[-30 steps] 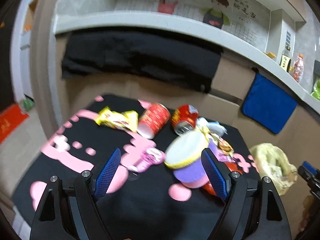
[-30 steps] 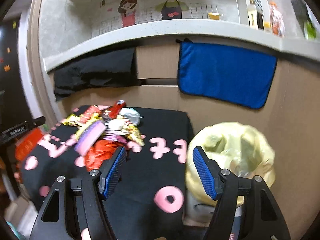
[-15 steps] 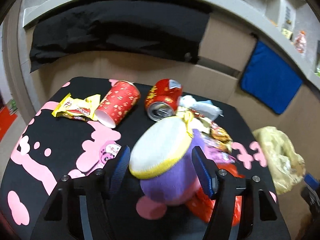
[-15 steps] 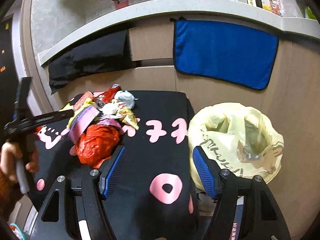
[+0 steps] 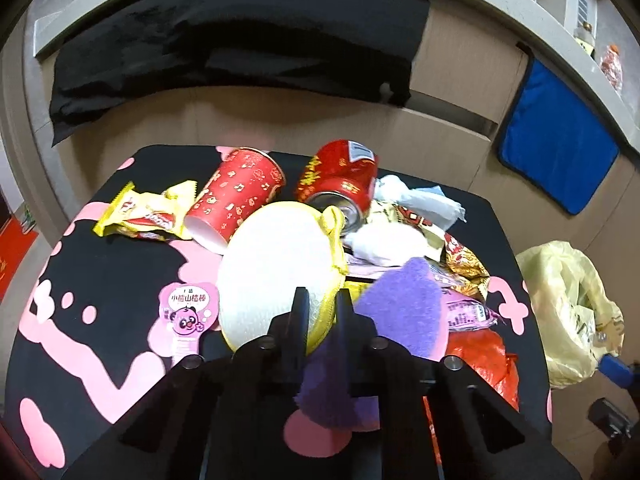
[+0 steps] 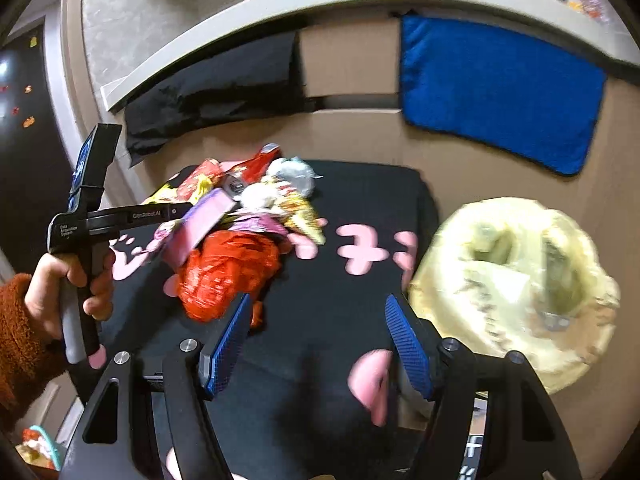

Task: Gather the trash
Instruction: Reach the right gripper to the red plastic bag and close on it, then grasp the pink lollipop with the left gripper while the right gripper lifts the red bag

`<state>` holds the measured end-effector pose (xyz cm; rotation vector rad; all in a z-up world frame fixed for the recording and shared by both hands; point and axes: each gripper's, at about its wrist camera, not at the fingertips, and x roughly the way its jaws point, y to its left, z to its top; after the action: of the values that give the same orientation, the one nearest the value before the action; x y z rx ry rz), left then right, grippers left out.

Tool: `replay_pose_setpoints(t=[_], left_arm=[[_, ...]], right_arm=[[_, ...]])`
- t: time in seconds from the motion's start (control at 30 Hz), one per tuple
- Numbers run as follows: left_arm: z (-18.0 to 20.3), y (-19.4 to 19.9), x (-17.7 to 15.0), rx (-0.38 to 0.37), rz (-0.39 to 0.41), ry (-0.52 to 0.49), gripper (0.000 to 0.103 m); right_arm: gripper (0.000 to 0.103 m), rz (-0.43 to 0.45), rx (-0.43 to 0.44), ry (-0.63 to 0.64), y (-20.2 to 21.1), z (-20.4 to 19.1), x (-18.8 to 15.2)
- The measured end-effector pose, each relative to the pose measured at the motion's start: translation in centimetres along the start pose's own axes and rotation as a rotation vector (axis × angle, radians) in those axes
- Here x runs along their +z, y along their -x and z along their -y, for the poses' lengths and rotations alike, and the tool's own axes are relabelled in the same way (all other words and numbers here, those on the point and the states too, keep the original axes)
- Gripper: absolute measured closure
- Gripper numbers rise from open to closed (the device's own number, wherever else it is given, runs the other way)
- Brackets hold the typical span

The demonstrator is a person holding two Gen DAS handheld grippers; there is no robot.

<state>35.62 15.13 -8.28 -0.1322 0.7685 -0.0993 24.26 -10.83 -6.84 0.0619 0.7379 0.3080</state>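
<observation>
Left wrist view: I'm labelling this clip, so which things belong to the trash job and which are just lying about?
Job: sponge pinched in the left gripper, whose jaws have just been closing; red cup; can; yellow wrapper; yellow bag.

Lying about: blue cloth; black cloth.

Fuzzy cloth purple pad (image 5: 404, 304), glossy metal can (image 5: 340, 184), printed paper cup (image 5: 236, 200), thin crinkly plastic bag (image 6: 516, 280).

sponge (image 5: 280, 264): white face, yellow rim, purple backing, tilted, centre frame | cup (image 5: 236, 196): red paper, on its side, upper centre | can (image 5: 340, 184): red, lying, right of cup | yellow wrapper (image 5: 140, 212): left | red bag (image 6: 228, 272): crumpled | trash bag (image 6: 516, 280): pale yellow, open, right edge
</observation>
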Motion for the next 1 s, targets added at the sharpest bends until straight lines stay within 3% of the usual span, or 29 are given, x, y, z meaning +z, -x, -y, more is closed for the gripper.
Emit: replay_pose_setpoints(t=[0.27,0.4,0.5,0.57,0.6,0.8,1.0], left_arm=[[-2.6,3.0,-1.0,-0.028,0.040,0.067,0.093],[-3.1,4.4,-1.6,-0.023,0.053,0.059,0.094],[-3.1,5.5,-2.0,-0.017,0.071,0.050,0.094],[-3.1,6.1,-2.1,-0.020,0.078,0.058,0.094],[-3.0,6.5,-2.1,-0.024,0.082,0.061,0.095],[-0.8,8.5,-2.3,-0.021,0.127,0.013,0.097],[-3.3,7.7,-3.3,-0.079,0.054,0.141,0.095]], right_arm=[[0.037,-0.084,0.143,0.007,-6.5,-3.2,3.0],[0.037,-0.143,0.166,-0.005,-10.2,-4.7,3.2],[0.039,-0.200,0.240,-0.020,-11.7,-5.3,2.6],[0.047,-0.213,0.257,-0.020,-11.6,-5.4,2.3],[0.057,-0.208,0.256,-0.012,-11.1,-5.4,2.4],[0.058,-0.133,0.205,0.048,-6.6,-4.7,3.2],[0.058,-0.147,0.184,0.059,-4.9,-3.2,1.5]])
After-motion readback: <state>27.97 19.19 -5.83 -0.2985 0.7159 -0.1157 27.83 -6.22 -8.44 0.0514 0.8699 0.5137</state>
